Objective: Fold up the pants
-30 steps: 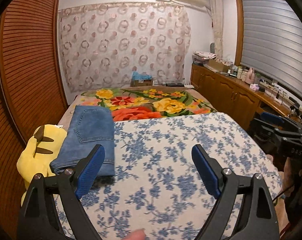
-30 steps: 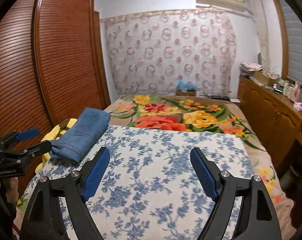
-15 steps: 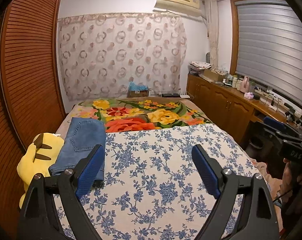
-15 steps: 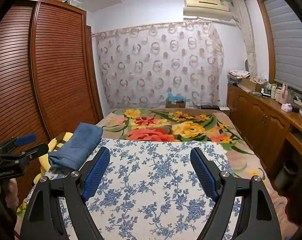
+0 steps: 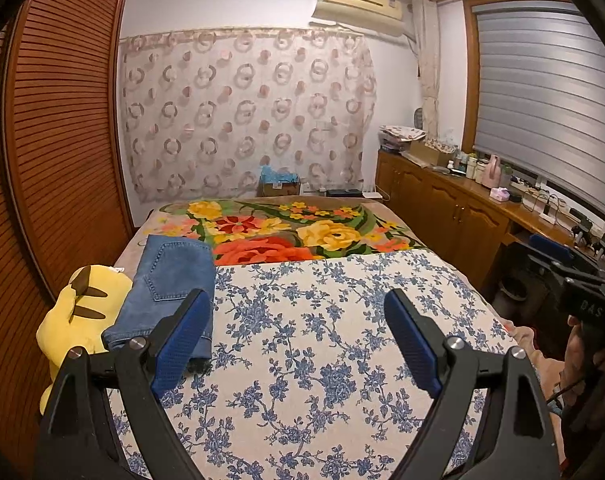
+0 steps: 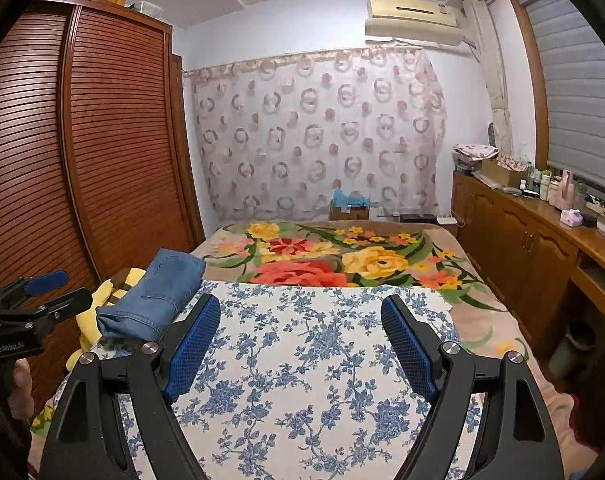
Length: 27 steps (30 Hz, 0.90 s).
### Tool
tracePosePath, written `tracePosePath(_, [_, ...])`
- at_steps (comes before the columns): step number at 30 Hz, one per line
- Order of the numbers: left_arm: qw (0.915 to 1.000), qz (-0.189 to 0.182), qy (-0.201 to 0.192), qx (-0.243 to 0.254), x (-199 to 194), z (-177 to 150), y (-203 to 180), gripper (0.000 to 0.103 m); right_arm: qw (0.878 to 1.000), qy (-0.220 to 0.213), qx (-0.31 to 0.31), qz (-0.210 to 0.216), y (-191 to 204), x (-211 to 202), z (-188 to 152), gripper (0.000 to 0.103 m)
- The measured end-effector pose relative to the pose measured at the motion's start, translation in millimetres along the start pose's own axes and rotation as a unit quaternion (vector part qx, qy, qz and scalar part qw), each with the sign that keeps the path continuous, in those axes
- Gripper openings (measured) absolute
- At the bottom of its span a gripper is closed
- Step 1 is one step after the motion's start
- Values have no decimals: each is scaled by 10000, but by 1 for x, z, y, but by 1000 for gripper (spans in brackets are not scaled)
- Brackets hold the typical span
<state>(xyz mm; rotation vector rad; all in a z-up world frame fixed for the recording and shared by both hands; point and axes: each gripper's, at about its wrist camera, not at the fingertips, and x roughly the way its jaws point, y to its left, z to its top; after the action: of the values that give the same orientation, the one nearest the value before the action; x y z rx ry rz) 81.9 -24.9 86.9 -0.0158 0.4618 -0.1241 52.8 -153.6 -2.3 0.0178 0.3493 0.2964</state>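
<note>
My jeans (image 5: 170, 284) lie folded at the sheet's (image 5: 322, 340) left edge, against the yellow plush toy (image 5: 78, 312). My left gripper (image 5: 298, 344) and right gripper (image 6: 300, 344) gape wide, empty. Folding looks finished, though hidden layers I can't check.

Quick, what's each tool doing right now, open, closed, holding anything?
Left tool: open, holding nothing.
Right tool: open, holding nothing.

Even, warm indoor light, soft shadows, sharp focus, strong fisheye bending, dark corners.
</note>
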Motion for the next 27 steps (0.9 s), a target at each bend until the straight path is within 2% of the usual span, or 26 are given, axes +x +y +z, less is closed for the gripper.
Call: tracePosePath(27, [10000, 24, -33, 1, -3, -1, 4, 89, 10000, -5, -33, 20, -5, 0, 1, 84])
